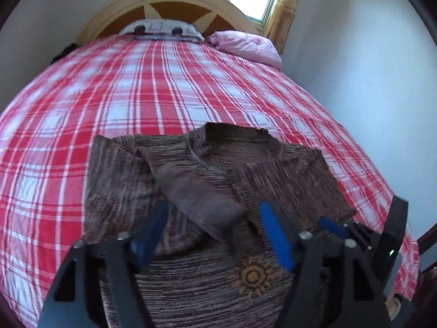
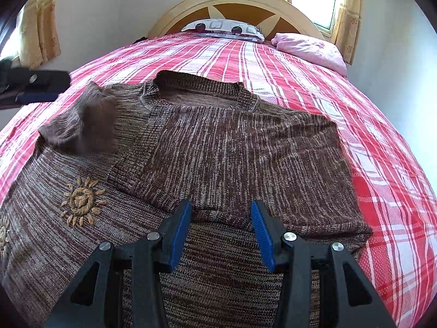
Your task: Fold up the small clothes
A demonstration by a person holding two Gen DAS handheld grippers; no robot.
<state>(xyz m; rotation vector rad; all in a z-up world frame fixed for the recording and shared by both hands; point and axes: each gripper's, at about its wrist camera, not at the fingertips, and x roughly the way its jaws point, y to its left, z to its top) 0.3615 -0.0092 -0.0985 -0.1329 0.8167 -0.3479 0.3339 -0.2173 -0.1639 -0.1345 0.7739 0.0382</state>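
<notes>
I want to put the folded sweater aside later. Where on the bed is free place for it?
The plaid bedspread is bare between the sweater collar and the patterned pillow, and along the strip right of the sweater, below the pink pillow. The left side in the left wrist view is bare too. The near end is crowded: the sweater and both grippers.

The left gripper [image 1: 213, 232] was built of matte black angular arms with triangular cut-outs, joined at round silver pivot pins, two on each side. Its fingers [image 1: 275, 235] carried long bright blue ribbed pads. The right gripper [image 2: 220, 232] was of the same make: black linkage arms, silver pins and blue ridged pads on its fingers [image 2: 260, 232]. On its black housing, seen from the left wrist, a small green light [image 1: 392, 252] glowed.
</notes>
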